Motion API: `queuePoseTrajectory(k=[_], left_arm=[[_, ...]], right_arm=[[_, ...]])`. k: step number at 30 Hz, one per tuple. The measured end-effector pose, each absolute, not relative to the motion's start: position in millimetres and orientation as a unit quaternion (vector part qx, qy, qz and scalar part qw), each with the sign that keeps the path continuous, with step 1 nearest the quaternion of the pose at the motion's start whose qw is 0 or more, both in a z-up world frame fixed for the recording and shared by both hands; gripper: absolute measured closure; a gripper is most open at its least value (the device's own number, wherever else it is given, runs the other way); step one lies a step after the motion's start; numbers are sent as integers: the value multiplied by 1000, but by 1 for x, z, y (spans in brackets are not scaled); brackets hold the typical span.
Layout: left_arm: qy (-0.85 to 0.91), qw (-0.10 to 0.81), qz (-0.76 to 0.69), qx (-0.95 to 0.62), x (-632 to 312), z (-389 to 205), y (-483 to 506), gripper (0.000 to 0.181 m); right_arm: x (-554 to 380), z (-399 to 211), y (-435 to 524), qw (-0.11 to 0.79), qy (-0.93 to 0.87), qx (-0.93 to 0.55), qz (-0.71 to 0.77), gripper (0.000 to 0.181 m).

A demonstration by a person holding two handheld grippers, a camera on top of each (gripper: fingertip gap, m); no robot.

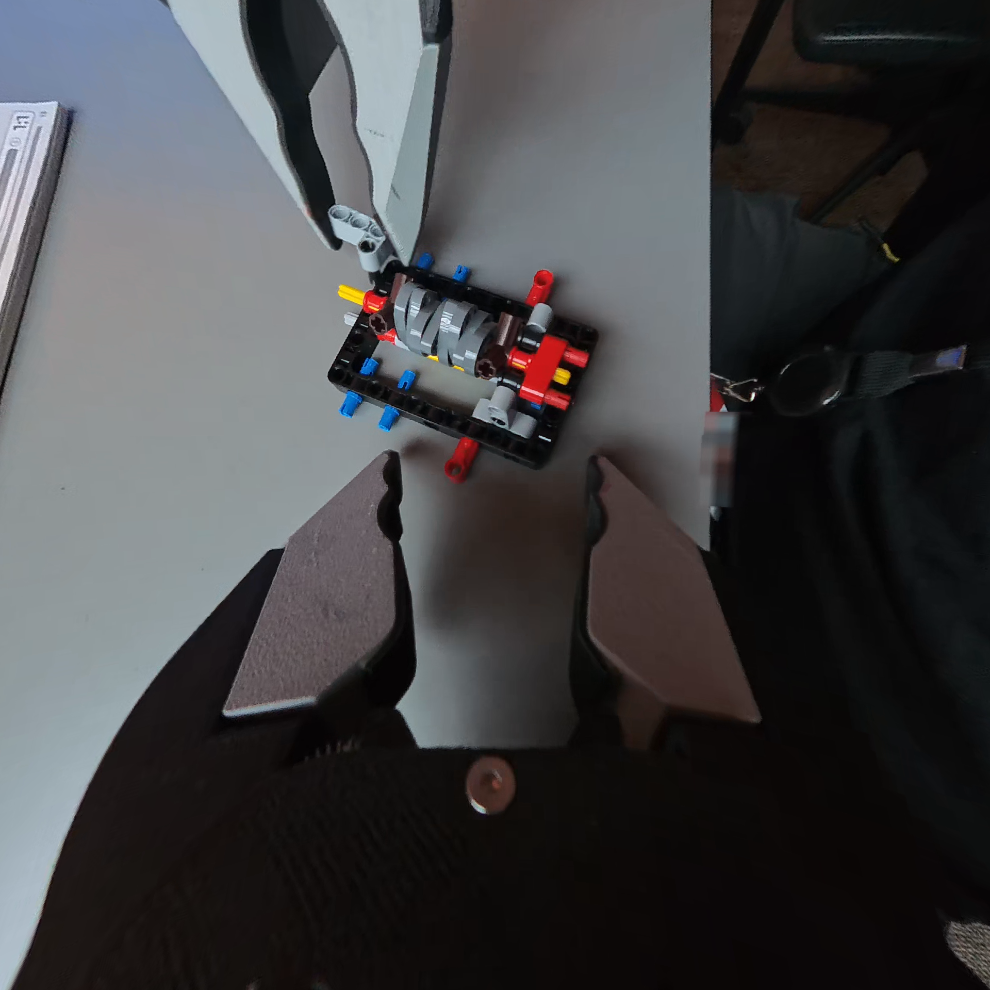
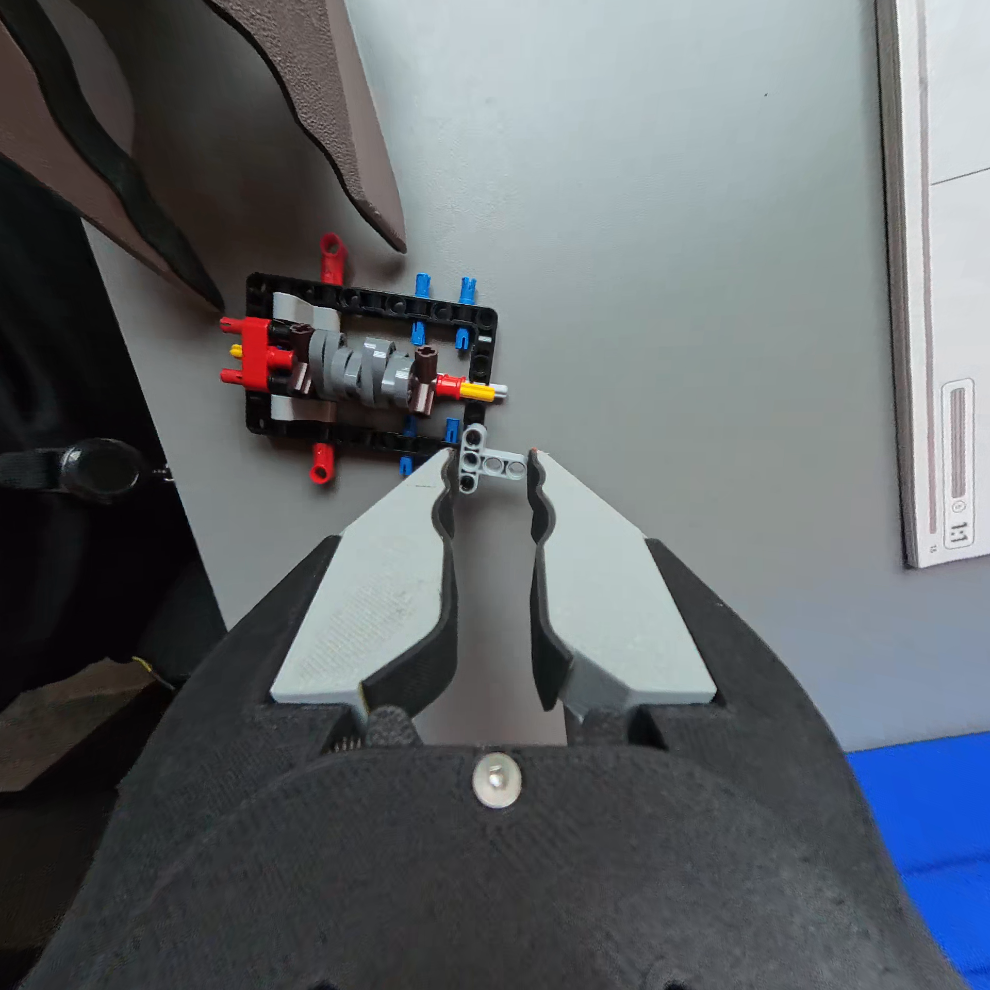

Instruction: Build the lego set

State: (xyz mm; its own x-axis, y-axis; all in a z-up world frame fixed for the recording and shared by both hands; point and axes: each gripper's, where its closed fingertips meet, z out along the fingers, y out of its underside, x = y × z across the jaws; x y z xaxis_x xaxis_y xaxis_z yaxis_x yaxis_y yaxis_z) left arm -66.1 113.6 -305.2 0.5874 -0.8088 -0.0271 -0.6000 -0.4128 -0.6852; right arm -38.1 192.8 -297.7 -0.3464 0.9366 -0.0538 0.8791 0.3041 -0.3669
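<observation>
A black rectangular lego frame (image 1: 444, 415) lies flat on the grey table, also seen in the right wrist view (image 2: 375, 302). It carries grey gear parts (image 1: 444, 329), red connectors, blue pins and a yellow axle. My right gripper (image 2: 488, 460), with grey fingers, is shut on a light grey T-shaped beam (image 2: 485, 463) held at the frame's corner; the beam also shows in the left wrist view (image 1: 360, 230). My left gripper (image 1: 495, 463), with brown fingers, is open and empty just short of the frame's near side.
An instruction booklet (image 2: 943, 268) lies on the table to the right, also at the left edge of the left wrist view (image 1: 27, 203). The table edge (image 1: 710, 268) runs close beside the frame. A person in dark clothing with a badge reel (image 1: 814, 380) sits beyond it. A blue surface (image 2: 937, 830) shows lower right. One gripper's finger ends stand about 9 centimeters off the other's.
</observation>
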Motion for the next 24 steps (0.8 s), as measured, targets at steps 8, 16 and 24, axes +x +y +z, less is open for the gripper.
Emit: queuePoseTrajectory(k=[8,16,24], left_arm=[[412,345,-183,-823,-63,-306,116,122],[422,341,-194,-817,-62,-305,112,122],[423,379,-180,-803,-85,-273,145,152]], right_arm=[[-39,-300,195,49,-807,-565,167,159],[-39,-289,196,19,-785,-574,233,159],[-41,-284,190,-30,-801,-526,285,159]])
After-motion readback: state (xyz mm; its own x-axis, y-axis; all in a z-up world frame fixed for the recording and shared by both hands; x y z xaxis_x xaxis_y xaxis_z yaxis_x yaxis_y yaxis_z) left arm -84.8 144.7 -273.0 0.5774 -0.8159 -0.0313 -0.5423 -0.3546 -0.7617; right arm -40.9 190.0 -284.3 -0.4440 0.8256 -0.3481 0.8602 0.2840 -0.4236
